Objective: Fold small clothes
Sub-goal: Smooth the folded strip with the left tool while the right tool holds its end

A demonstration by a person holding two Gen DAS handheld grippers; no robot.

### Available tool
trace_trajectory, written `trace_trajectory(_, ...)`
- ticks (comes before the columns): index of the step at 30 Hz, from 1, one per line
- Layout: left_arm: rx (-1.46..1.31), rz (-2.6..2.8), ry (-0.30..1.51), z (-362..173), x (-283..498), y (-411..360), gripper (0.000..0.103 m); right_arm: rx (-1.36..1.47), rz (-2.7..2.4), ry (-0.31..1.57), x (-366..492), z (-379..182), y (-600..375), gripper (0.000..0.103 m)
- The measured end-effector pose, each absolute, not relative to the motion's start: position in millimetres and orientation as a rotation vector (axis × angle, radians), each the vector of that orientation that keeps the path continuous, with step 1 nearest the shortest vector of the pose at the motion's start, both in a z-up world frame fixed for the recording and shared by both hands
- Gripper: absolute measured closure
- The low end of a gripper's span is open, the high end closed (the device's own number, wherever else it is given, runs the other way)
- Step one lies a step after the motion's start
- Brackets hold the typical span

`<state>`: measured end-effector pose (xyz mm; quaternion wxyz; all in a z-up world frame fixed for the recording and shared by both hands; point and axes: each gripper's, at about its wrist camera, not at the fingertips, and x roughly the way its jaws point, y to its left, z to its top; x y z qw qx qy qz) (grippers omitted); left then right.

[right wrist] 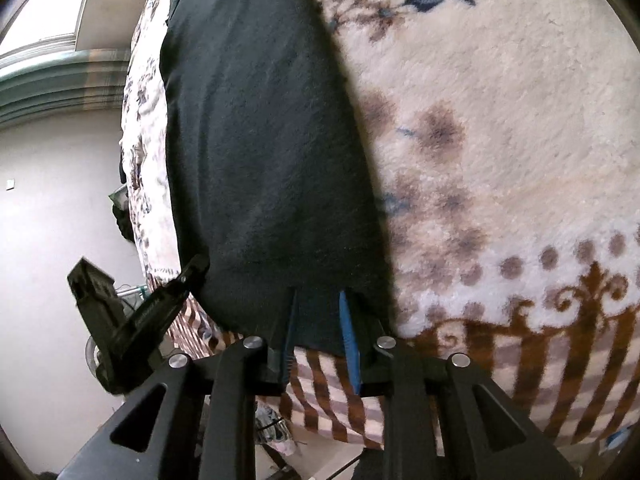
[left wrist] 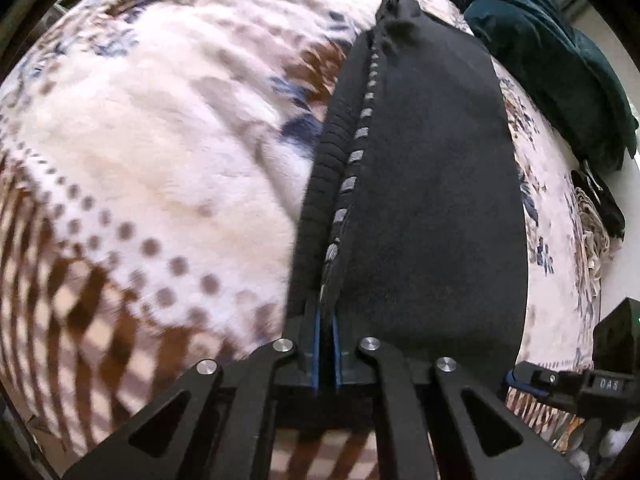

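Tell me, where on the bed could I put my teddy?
The fluffy blanket is bare beside the black garment's ribbed edge, out to the dotted border. It's crowded by the teal pile and the cream bundle at the far edge.

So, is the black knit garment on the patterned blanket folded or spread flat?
Folded: the black knit garment lies as a narrow strip, one layer lapped over its ribbed edge.

One black garment [left wrist: 432, 184], one patterned blanket [left wrist: 160, 168], one teal cloth [left wrist: 552, 64], two tools [left wrist: 327, 320].
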<state>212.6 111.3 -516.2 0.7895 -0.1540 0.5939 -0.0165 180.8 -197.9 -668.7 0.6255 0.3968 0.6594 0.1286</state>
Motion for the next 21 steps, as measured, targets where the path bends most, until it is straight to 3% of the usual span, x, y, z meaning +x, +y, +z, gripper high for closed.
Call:
trace_trajectory(14, -0.458, -0.051, 1.382, -539.4, 216.2, 136.2, 0.095, 0.913, 0.29, 1.546, 186.8, -672.5, -204.5, 0.079)
trace_trajectory(16, -0.472, -0.051, 1.4, -543.6, 212.3, 133.7, 0.095, 0.91, 0.296, 1.565, 188.1, -676.6, -203.2, 0.069)
trace_trajectory(21, -0.432, -0.047, 1.415, -537.8, 196.3, 135.1, 0.095, 0.944, 0.293, 1.606, 190.3, -688.8, -195.4, 0.068)
